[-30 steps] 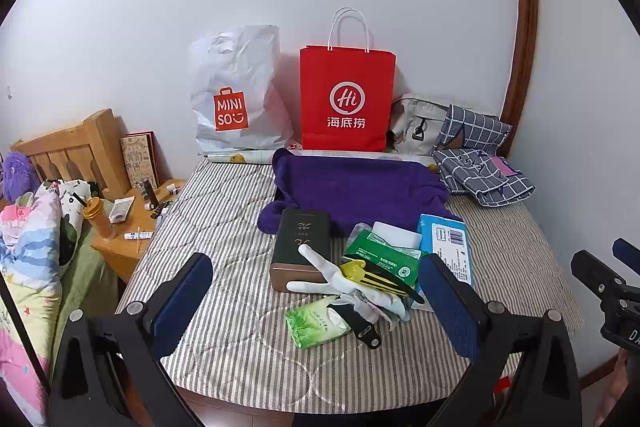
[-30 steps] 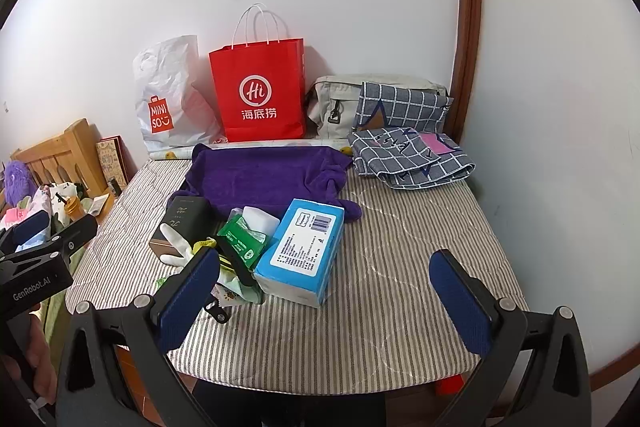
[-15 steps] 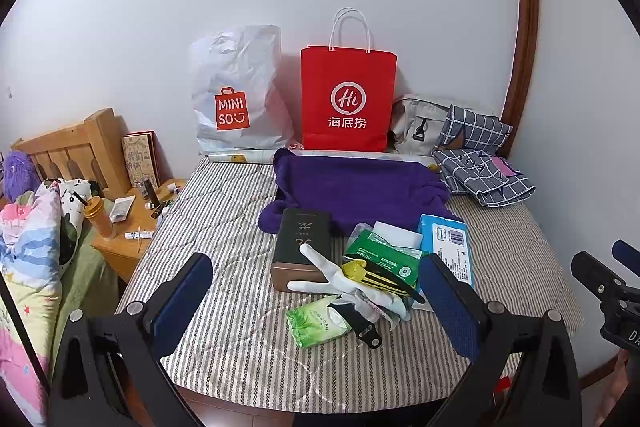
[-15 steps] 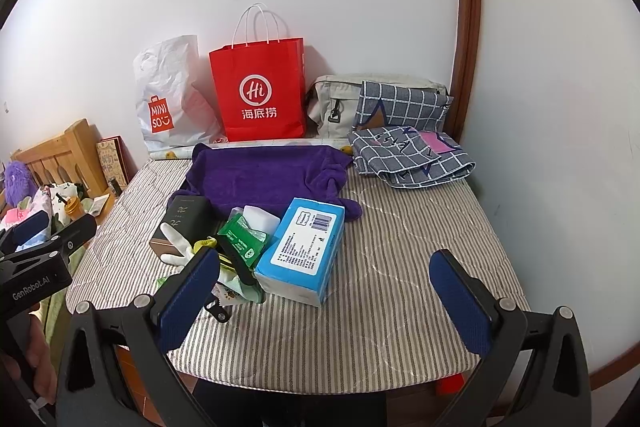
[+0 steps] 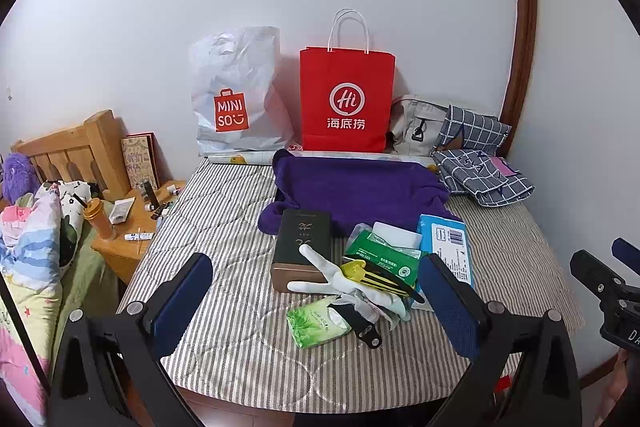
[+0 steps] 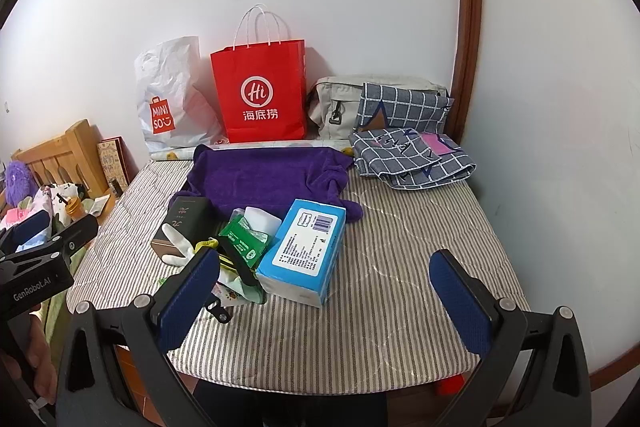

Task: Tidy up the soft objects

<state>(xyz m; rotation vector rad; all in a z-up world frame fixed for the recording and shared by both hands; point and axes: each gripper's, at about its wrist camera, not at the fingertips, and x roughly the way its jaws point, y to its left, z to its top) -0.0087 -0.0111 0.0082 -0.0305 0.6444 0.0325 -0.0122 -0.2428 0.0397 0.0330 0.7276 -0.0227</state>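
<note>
A purple towel [image 5: 360,187] [image 6: 264,179] lies spread at the back of the striped mattress [image 5: 224,219] [image 6: 420,259]. In front of it lies a pile: a white glove [image 5: 340,279] [image 6: 178,243], a blue tissue box [image 5: 448,247] [image 6: 304,247], a green wipes pack [image 5: 380,259] [image 6: 240,239], a small green tissue pack [image 5: 318,323] and a dark box [image 5: 302,243] [image 6: 184,219]. Folded grey checked cloths [image 5: 480,171] [image 6: 408,155] lie at the back right. My left gripper [image 5: 316,303] and right gripper [image 6: 324,303] are open and empty, above the mattress's near edge.
A red paper bag [image 5: 346,99] [image 6: 262,95], a white Miniso bag [image 5: 236,95] [image 6: 172,99] and a grey bag [image 5: 416,123] [image 6: 340,99] stand against the wall. A wooden bedside table [image 5: 132,223] with small items and a bed with bedding [image 5: 28,247] are to the left.
</note>
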